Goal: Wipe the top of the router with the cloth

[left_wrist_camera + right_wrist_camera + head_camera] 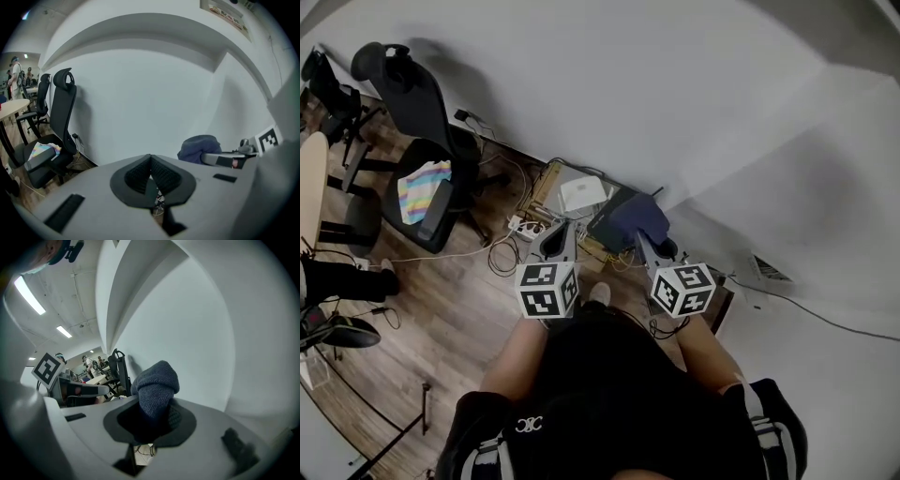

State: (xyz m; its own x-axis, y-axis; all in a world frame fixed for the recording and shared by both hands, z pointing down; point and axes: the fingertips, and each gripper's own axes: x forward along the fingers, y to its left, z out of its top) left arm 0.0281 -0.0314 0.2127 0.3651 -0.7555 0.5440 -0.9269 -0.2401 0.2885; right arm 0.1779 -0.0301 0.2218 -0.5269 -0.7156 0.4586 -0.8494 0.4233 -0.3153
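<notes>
In the head view a white flat device (583, 193), which looks like the router, lies on a low wooden stand by the wall among cables. My right gripper (645, 240) is shut on a dark blue cloth (639, 216), held above a dark box (607, 225) just right of the white device. In the right gripper view the cloth (157, 389) bulges up out of the right gripper (153, 417). My left gripper (556, 234) hovers beside it to the left, shut with nothing in it. In the left gripper view the left gripper (150, 165) has its jaws pressed together, with the cloth (200, 147) off to the right.
A black office chair (420, 141) with a striped coloured cloth (422, 187) on its seat stands left of the stand. A white power strip (525, 227) and loose cables lie on the wood floor. White walls meet in a corner behind the devices.
</notes>
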